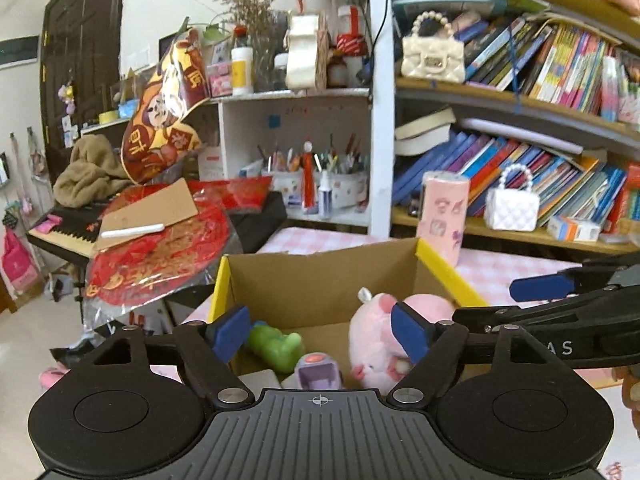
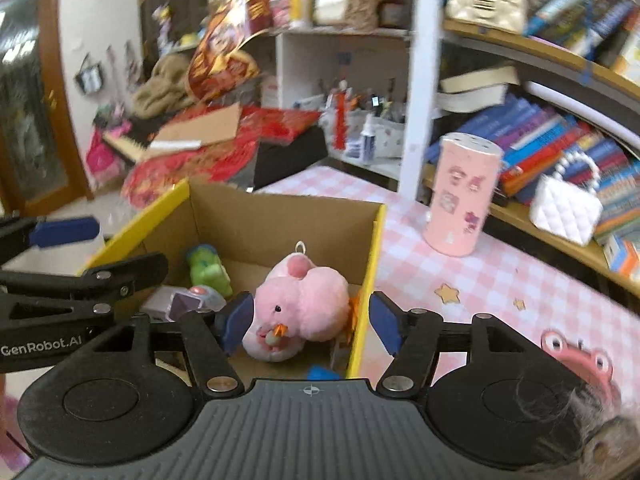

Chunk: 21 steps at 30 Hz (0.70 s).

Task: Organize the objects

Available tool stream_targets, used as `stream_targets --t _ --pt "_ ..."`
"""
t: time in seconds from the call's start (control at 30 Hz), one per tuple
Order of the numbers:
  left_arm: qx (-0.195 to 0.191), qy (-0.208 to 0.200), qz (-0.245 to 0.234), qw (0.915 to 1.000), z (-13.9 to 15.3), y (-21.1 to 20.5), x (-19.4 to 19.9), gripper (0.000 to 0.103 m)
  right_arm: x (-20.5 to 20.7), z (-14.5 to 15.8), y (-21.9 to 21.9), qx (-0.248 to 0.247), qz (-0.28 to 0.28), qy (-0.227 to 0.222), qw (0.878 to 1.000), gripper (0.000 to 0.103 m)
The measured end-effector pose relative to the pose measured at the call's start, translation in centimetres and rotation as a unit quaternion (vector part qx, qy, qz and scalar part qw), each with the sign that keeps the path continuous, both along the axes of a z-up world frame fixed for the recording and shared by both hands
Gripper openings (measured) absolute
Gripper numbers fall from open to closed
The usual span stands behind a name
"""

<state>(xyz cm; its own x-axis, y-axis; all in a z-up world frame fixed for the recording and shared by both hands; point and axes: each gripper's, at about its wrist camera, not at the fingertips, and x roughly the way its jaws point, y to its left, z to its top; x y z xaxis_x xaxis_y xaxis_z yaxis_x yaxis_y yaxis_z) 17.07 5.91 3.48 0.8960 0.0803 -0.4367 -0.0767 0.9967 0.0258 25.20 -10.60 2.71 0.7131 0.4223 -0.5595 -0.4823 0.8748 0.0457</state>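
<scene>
Fingers of both the left gripper (image 1: 322,334) and right gripper (image 2: 310,326) stand apart, empty, above the box (image 2: 280,210). Pink plush (image 2: 304,300) lies inside it, beside a green toy (image 2: 208,266). Drop-off looks done; next, probably, fetch the pink cup (image 2: 464,196) on the table.

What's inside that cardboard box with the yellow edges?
Inside the cardboard box: a pink plush toy, a green toy and a small purple gadget. The grippers' bodies cover its near floor.
</scene>
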Motion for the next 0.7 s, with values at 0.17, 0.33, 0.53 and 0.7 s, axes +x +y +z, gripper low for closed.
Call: stream_targets --t 0.17,0.33,0.53,0.7 --pt "0.0 -0.004 -0.016 0.9999 0.6 -0.6 -2.3 0.083 -3.2 0.7 -1.7 0.013 -0.047 -0.02 0.999 0.062" --pt "0.008 0.01 -0.029 0.9995 -0.1 -1.1 -4.6 0.084 -6.6 0.5 -3.4 0.022 -0.115 -0.022 0.993 0.066" --pt "0.022 0.042 -0.033 0.9983 -1.7 -2.2 -7.5 0.091 -10.6 -1.0 -4.7 0.014 -0.193 0.004 0.981 0.068" --pt "0.026 0.065 -0.051 0.9963 -2.9 -2.9 -9.7 0.092 -14.6 -2.7 -5.0 0.012 -0.245 0.019 0.969 0.074"
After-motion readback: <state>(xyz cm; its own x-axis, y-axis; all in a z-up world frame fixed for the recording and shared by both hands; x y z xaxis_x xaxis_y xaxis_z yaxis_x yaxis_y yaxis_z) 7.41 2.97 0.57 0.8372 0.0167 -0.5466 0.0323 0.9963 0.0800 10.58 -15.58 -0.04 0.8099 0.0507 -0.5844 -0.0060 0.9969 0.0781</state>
